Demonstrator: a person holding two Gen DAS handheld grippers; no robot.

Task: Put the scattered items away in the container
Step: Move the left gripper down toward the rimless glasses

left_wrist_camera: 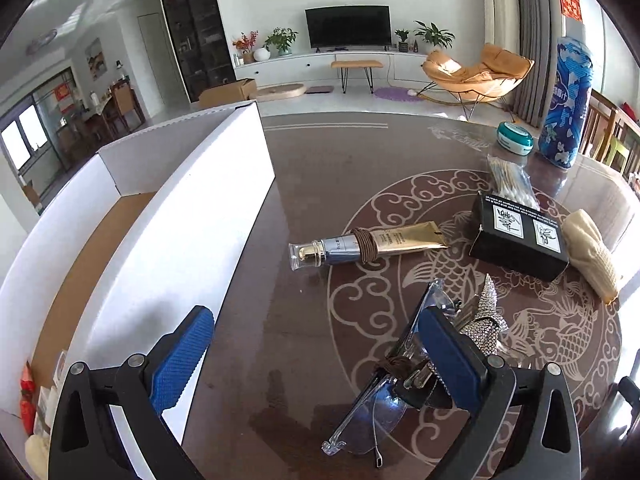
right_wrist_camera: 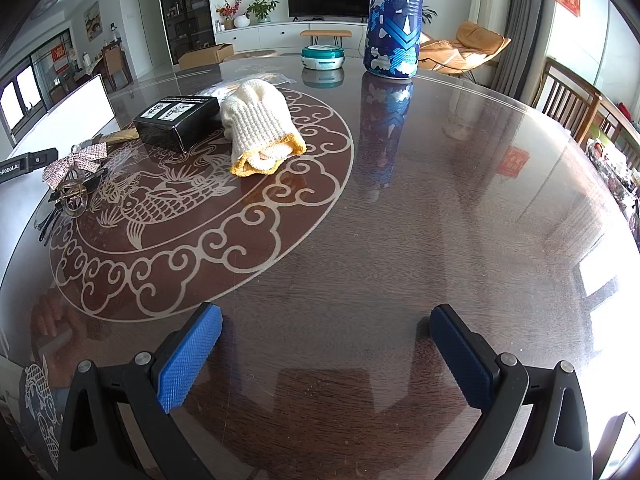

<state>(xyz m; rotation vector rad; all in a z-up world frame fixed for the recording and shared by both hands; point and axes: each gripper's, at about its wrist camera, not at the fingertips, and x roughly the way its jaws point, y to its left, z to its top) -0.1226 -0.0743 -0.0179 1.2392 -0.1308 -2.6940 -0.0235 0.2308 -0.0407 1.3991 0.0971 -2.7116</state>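
The white cardboard box [left_wrist_camera: 192, 216] stands open on the left, with a few small items in its near corner. My left gripper [left_wrist_camera: 316, 360] is open over bare table beside the box wall. Its right finger [left_wrist_camera: 452, 356] stands in front of a pile made up of clear glasses [left_wrist_camera: 368, 420], a rhinestone bow clip [left_wrist_camera: 486, 312] and a dark hair tie. Farther off lie a gold and blue tube [left_wrist_camera: 368, 244], a black carton [left_wrist_camera: 520, 236], a knitted glove [left_wrist_camera: 592, 252] and a bag of cotton swabs [left_wrist_camera: 512, 176]. My right gripper [right_wrist_camera: 324, 360] is open and holds nothing, well short of the glove [right_wrist_camera: 260, 128] and carton [right_wrist_camera: 176, 120].
A tall blue can [right_wrist_camera: 394, 20] and a teal round tin [right_wrist_camera: 323, 56] stand at the far side of the round glass-topped table [right_wrist_camera: 440, 200]. Wooden chairs [right_wrist_camera: 572, 108] line the right edge. The bow clip [right_wrist_camera: 76, 160] lies at the left in the right wrist view.
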